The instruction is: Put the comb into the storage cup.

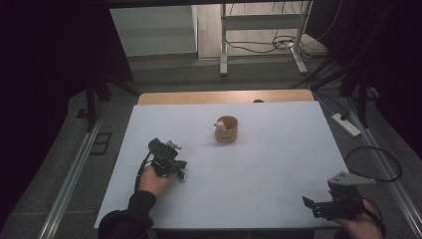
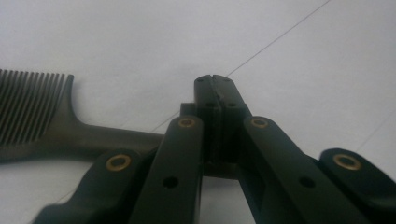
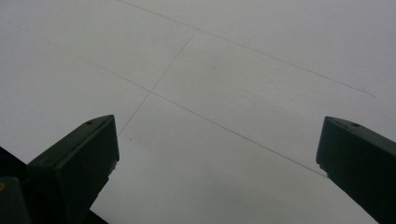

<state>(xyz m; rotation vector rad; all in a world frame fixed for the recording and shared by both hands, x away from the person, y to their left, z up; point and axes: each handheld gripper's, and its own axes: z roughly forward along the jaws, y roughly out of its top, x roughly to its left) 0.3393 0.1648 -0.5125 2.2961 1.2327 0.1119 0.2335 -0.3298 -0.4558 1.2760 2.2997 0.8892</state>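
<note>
My left gripper (image 2: 215, 80) has its jaws pressed together, with nothing in the thin seam between the tips. A dark comb (image 2: 56, 126) lies flat on the white table, teeth to the left. Its handle runs in behind the left jaw's arm, where its end is hidden. From above, the left gripper (image 1: 176, 169) sits low over the table's left half in a sleeved hand. My right gripper (image 3: 217, 154) stands wide open over bare table with nothing between its jaws. In the high view the right gripper (image 1: 309, 204) is near the front right corner.
A small round wooden cup (image 1: 227, 130) with a pale object at its rim stands mid-table toward the back. The white table top (image 1: 259, 164) has a wooden strip along its far edge. A power strip (image 1: 346, 124) and cables lie on the floor at right.
</note>
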